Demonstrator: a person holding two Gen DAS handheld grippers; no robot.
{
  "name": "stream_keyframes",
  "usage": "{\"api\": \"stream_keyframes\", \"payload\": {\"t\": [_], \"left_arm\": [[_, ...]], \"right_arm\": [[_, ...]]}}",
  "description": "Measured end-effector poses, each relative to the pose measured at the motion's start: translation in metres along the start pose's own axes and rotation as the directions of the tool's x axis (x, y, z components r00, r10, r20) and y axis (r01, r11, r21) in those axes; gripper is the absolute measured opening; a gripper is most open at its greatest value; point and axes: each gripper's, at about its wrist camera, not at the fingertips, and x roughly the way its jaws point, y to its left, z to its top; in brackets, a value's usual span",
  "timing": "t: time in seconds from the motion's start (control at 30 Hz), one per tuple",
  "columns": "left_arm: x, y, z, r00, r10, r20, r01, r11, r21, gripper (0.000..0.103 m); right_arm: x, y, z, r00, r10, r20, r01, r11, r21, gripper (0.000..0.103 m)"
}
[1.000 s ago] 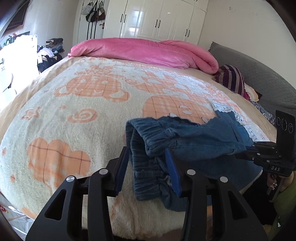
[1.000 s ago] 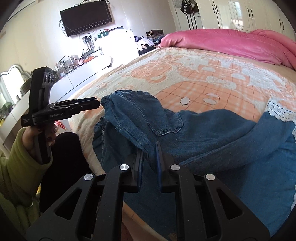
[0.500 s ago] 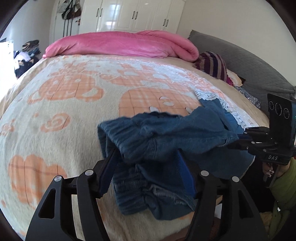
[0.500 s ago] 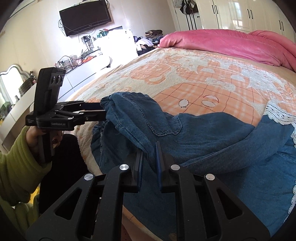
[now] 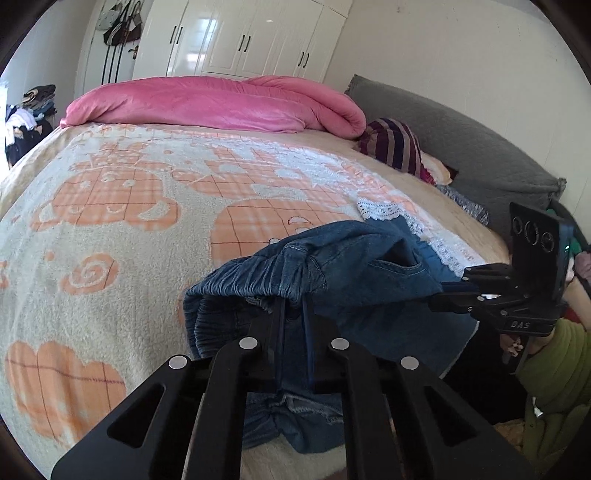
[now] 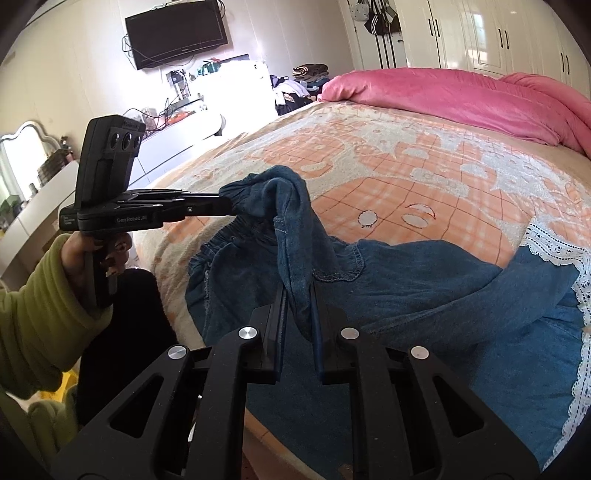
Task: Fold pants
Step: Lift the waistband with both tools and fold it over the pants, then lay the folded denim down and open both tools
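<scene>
We have both grippers, left (image 5: 293, 308) and right (image 6: 298, 295), clamped on the pants' (image 6: 424, 280) waistband; we pull it taut along the bed's (image 5: 110, 229) near edge.

There were two hand-held grippers, the left hand-held gripper (image 5: 293, 308) and the right hand-held gripper (image 6: 298, 295), one pair of denim pants (image 6: 424, 295), one bed (image 5: 110, 229), one pink duvet (image 5: 221, 105) and one wall television (image 6: 176, 31).

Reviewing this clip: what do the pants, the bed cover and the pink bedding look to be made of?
Pants: blue denim, matte, judging by the contrast stitching and gathered elastic waistband; white lace trim at the hem. Bed cover: fluffy fleece or terry, going by its fuzzy nap, cream with orange checks. Pink bedding: plush, velvety, with a slight sheen.
</scene>
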Motion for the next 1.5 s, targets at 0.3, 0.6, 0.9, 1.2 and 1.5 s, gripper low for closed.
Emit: {"api": "stream_keyframes", "payload": {"t": [0.3,0.6,0.9,1.2,1.5], "left_arm": [[-0.06,0.007,-0.027,0.998,0.031,0.061,-0.027,0.997,-0.07,0.006],[-0.047,0.015,-0.034,0.999,0.042,-0.01,-0.043,0.995,-0.094,0.033],[-0.002,0.024,-0.019,0.995,0.039,-0.094,-0.051,0.99,-0.128,0.056],[0.025,0.037,-0.013,0.99,0.032,-0.135,-0.064,0.969,-0.239,0.035],[-0.001,0.033,0.001,0.998,0.029,-0.048,-0.039,0.971,-0.236,0.028]], "right_arm": [[-0.001,0.025,-0.017,0.993,0.112,-0.034,-0.113,0.993,-0.017,0.003],[0.015,0.059,-0.036,0.995,-0.049,-0.084,0.026,0.968,-0.249,0.034],[0.02,0.044,-0.052,0.967,-0.235,-0.1,0.174,0.891,-0.419,0.036],[0.062,0.043,-0.053,0.939,-0.303,-0.164,0.183,0.843,-0.506,0.017],[0.024,0.022,-0.025,0.99,-0.102,-0.099,0.073,0.963,-0.259,0.0]]}}
